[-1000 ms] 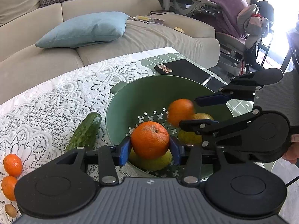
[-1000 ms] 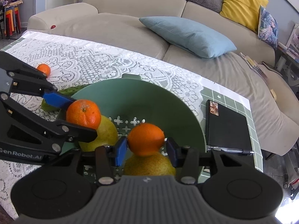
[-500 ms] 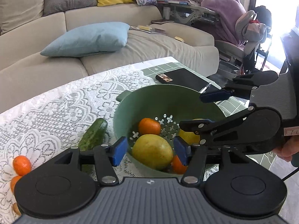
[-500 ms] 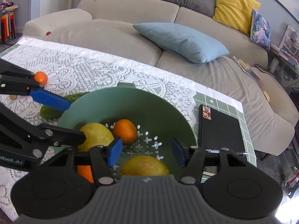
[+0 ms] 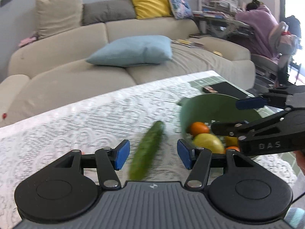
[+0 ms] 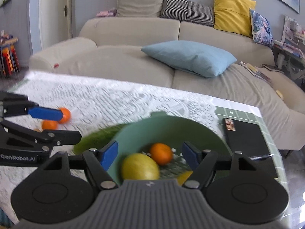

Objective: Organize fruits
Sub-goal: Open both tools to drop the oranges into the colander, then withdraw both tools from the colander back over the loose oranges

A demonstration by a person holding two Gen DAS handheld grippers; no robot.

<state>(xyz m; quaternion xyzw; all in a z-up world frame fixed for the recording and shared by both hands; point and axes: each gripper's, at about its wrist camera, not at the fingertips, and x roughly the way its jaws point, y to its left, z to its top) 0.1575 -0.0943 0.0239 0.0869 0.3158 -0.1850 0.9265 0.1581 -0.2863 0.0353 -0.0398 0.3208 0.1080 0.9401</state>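
Observation:
A green colander bowl point(image 5: 192, 105) point(image 6: 190, 131) stands on the lace tablecloth and holds an orange point(image 5: 197, 128) point(image 6: 161, 153), a yellow pear point(image 5: 208, 143) point(image 6: 140, 168) and other fruit partly hidden. My left gripper point(image 5: 153, 155) is open and empty, above a cucumber point(image 5: 147, 150) left of the bowl. My right gripper point(image 6: 149, 154) is open and empty above the bowl. Two small oranges point(image 6: 57, 119) lie on the cloth at left in the right wrist view.
A black notebook point(image 6: 246, 137) with a pen lies right of the bowl near the table's edge. A beige sofa point(image 6: 133, 57) with a blue pillow runs behind the table. A person in purple point(image 5: 261, 26) sits at a desk at far right.
Both grippers opened and dropped their oranges into the bowl, then pulled up and back. My left gripper swung left, over the cucumber.

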